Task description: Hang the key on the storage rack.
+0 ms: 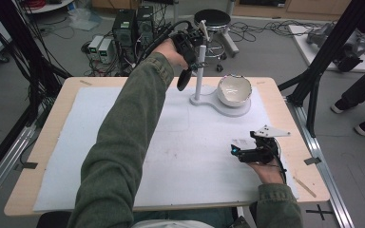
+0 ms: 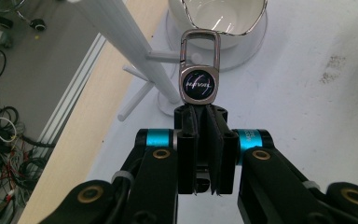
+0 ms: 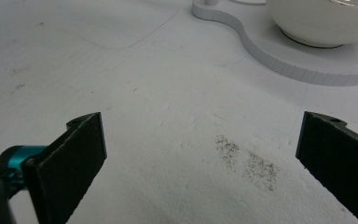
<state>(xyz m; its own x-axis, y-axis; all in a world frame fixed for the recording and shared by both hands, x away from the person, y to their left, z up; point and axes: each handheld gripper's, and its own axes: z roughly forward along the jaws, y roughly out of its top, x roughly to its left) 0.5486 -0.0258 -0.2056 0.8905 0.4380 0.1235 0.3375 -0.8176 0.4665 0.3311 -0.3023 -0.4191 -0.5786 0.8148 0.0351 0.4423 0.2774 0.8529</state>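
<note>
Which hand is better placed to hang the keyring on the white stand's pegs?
Left. The left gripper is shut on the keyring, close by the stand's pegs. The right gripper rests open and empty on the mat, well apart from the stand.

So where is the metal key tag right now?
The key tag is clamped in the left gripper, held up beside the white peg stand, just short of the bowl.

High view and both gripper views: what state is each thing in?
Left tongs: shut on the keychain, raised by the stand.
Keychain: held upright, clip end up, not yet on a peg.
Stand: upright, pegs bare.
Bowl: upright on the stand's base.
Right tongs: open, holding nothing, low over the mat.
</note>
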